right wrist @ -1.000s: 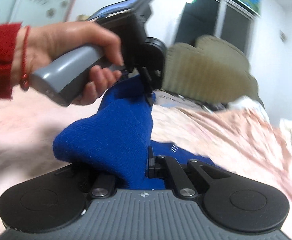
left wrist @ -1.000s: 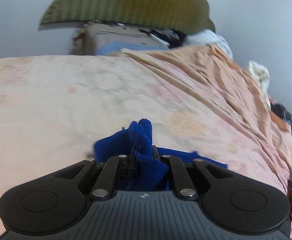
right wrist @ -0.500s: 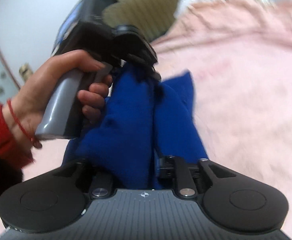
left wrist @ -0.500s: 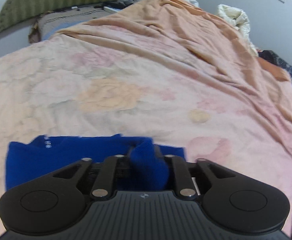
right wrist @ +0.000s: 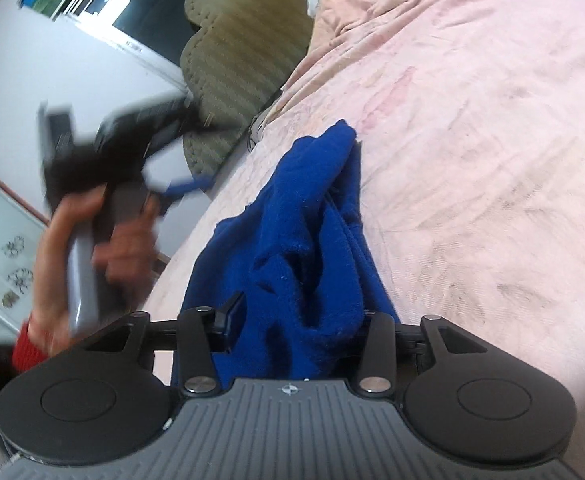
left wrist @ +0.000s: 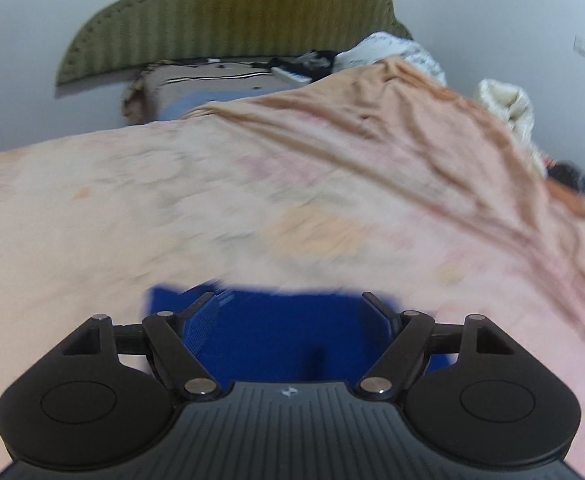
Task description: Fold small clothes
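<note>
So in the left wrist view the left tongs [left wrist: 292,306] are spread wide and still opening, with the blue knit garment [left wrist: 288,336] lying flat on the bed between the two fingers, neither pad pressing on it as far as I can see. The garment sits at the near edge of the peach floral bedsheet [left wrist: 292,184], and way past it at the far end of the bed is the green padded headboard [left wrist: 232,12], with a rumpled white blanket [left wrist: 392,50] just to its right. Over in the right wrist view the right tongs [right wrist: 304,316] are partway apart and opening too, with the blue garment bunched up in a heap between the fingers; can't tell if the pads still press on it. Left of the garment there's a blurry hand [right wrist: 92,240] with a red cuff [right wrist: 30,350] gripping the other tool's handle, and the headboard is beyond it.
</note>
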